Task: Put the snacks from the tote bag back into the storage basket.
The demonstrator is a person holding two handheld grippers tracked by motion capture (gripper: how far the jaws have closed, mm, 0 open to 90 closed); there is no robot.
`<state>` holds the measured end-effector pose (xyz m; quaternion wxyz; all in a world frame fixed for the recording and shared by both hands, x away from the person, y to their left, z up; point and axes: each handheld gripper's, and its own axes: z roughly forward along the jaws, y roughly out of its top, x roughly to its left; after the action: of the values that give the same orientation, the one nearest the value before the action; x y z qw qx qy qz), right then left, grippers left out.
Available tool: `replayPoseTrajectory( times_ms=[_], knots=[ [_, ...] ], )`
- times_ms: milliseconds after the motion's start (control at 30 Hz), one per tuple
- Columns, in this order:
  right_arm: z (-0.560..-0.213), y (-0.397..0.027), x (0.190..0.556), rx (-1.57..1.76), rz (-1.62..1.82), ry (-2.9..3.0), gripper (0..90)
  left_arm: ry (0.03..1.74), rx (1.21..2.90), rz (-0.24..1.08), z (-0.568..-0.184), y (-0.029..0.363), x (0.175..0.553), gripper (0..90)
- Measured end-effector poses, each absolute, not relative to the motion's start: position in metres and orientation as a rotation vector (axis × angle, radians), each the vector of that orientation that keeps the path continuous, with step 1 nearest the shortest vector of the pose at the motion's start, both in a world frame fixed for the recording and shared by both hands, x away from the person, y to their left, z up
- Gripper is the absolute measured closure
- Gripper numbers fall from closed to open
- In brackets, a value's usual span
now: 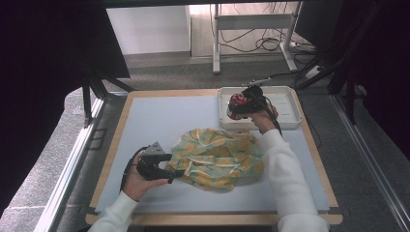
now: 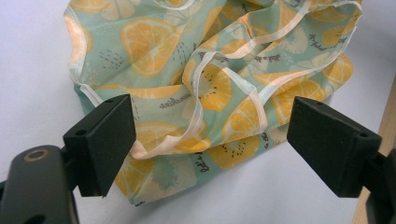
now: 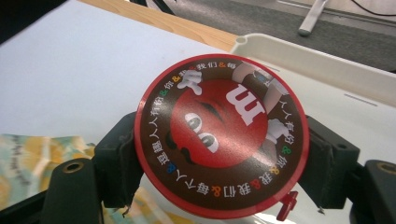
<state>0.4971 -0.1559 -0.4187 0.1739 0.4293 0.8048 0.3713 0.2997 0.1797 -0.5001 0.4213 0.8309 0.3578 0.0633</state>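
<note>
A crumpled cloth bag printed with orange slices on pale green lies in the middle of the light mat. My left gripper rests at its left edge, jaws open, with the bag's fabric and its white handles between and beyond them, untouched by the pads. My right gripper is over the left end of the white tray, shut on a round red and brown candy tin whose cartoon-faced lid faces the right gripper view camera. The tin is held above the tray's edge.
The mat lies on a wooden table whose rim shows all round. The tray sits at the back right corner. Beyond the table stand metal desk legs and cables; dark curtains hang at both sides. A metal rail runs along the left.
</note>
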Motion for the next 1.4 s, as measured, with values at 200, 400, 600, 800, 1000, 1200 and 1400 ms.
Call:
replayPoseTrajectory(
  times_ms=[200, 400, 600, 800, 1000, 1200, 1400],
  knots=[
    [-0.424, -0.156, 0.504, 1.228, 1.028, 2.275, 25.6, 0.896, 2.085, 0.16, -0.5, 0.18, 0.3, 15.6],
    [-0.433, -0.153, 0.512, 1.227, 1.009, 2.286, 25.6, 0.901, 2.081, 0.156, -0.5, 0.18, 0.3, 15.8],
    [-0.445, -0.149, 0.519, 1.23, 0.973, 2.308, 25.6, 0.899, 2.085, 0.157, -0.5, 0.179, 0.3, 15.9],
    [-0.456, -0.146, 0.526, 1.244, 0.946, 2.326, 25.6, 0.898, 2.086, 0.156, -0.501, 0.179, 0.3, 15.9],
    [-0.463, -0.144, 0.529, 1.253, 0.937, 2.336, 25.6, 0.903, 2.086, 0.15, -0.501, 0.179, 0.3, 16.2],
    [-0.47, -0.141, 0.532, 1.246, 0.926, 2.358, 25.5, 0.915, 2.088, 0.152, -0.502, 0.179, 0.301, 16.3],
    [-0.477, -0.141, 0.535, 1.251, 0.896, 2.376, 25.5, 0.933, 2.085, 0.148, -0.502, 0.181, 0.302, 16.9]
  ],
)
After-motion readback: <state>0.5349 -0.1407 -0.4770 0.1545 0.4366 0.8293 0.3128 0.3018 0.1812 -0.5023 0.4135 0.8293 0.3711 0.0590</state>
